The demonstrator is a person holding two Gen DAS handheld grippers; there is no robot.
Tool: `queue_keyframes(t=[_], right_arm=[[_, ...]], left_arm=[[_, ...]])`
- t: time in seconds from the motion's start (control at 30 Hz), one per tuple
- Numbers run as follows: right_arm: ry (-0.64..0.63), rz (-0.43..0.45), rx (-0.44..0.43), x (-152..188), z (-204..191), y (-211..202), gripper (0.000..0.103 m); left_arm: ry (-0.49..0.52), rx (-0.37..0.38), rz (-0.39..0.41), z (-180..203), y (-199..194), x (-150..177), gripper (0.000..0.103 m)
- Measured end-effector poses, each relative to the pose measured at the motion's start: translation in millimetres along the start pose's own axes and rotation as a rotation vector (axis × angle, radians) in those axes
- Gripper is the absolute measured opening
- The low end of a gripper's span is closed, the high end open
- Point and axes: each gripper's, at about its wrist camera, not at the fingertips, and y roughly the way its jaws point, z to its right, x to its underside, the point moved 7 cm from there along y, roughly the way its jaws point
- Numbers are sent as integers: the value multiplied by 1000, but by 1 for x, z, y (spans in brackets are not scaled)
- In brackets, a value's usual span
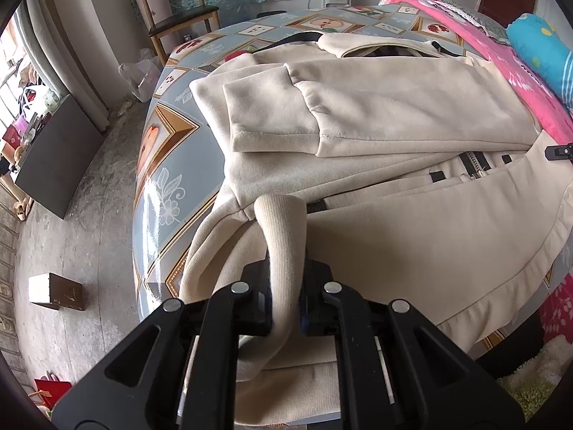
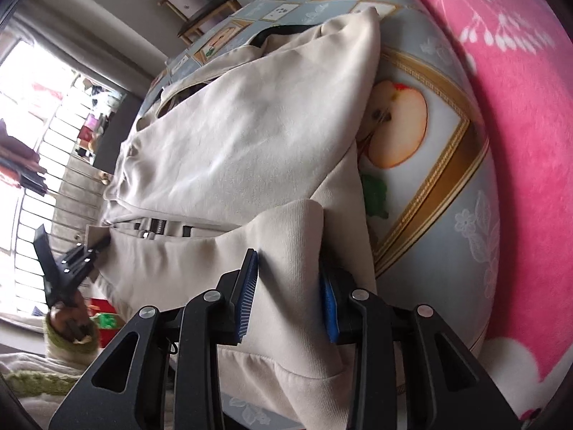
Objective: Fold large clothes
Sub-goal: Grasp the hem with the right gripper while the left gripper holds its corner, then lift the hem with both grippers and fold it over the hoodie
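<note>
Cream jacket, part-folded, gripped at both hem corners

Jacket (image 1: 376, 107), cream, zip-front, lies spread across the desk (image 1: 168, 165), which wears a glossy blue-grey cloth printed with framed fruit. One sleeve (image 1: 272, 125) is folded across the body, cuff end toward the desk's left edge. Black zipper (image 1: 474, 165) shows near the middle fold.

Left gripper (image 1: 286, 279): pressed nearly together, pinching a narrow upright fold of the ribbed hem at the near left corner.

Right gripper (image 2: 290, 286): pinching a thicker bunch of hem cloth between its blue pads (image 2: 247, 297), at the near right corner beside the printed apple half (image 2: 397, 125).

Pink blanket (image 2: 519, 107) lies along the desk's right side. Wooden chair (image 1: 175, 10) stands beyond the far end. A hand (image 2: 68, 319) in a green knit cuff holds the left gripper, seen from the right wrist view.
</note>
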Motion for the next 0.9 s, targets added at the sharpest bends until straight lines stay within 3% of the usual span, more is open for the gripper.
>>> queue_keyframes(t=[0.13,0.37,0.47,0.57,0.6,0.7,0.9], right_arm=[[-18,-79,-7,12,-3,1,37],[-93,-137,113,18,-11,6,39],[-179,-118,236,20,-22,10,38],[-247,-77,330,20,-33,8,28],[-255,-64,342,19,-35,6,22],[-264,3,353,13,-41,-3,16],[-258,27,448,11,-34,7,16]], left_arm=[[0,4,3,0,0,0,9],[0,12,7,-2,0,1,9],[1,13,9,-2,0,1,9],[4,13,9,-2,0,1,9],[5,13,9,-2,0,1,9],[9,14,10,-2,-1,1,9],[9,15,11,-2,-1,1,9]])
